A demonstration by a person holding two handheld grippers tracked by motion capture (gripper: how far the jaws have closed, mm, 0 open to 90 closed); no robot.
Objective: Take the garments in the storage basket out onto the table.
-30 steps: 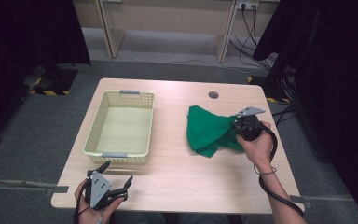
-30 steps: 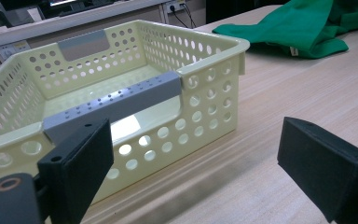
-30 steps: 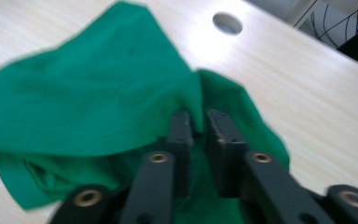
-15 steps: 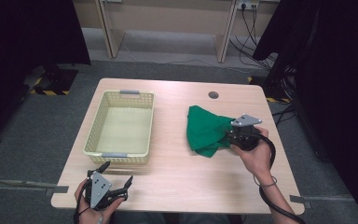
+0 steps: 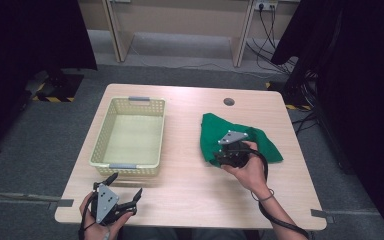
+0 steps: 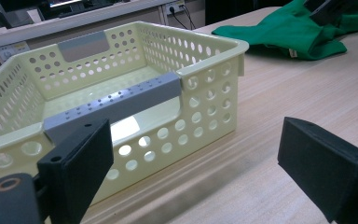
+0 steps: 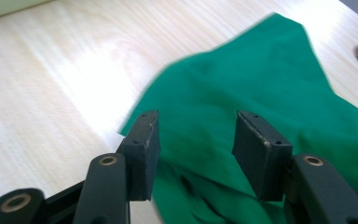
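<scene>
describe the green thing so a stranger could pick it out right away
Start at the light wooden table and pass the pale yellow perforated plastic basket on its left half. On the right half lies a crumpled green cloth, the table's only soft, rumpled, brightly coloured thing.

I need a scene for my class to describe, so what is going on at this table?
A person sits at a table with a gripper in each hand. The right gripper is over a crumpled green cloth; its jaws have just been opening and now stand apart above the fabric without pinching it. The left gripper waits open near the table's front edge, just in front of an empty cream basket. The cloth lies on the table to the right of the basket.
</scene>
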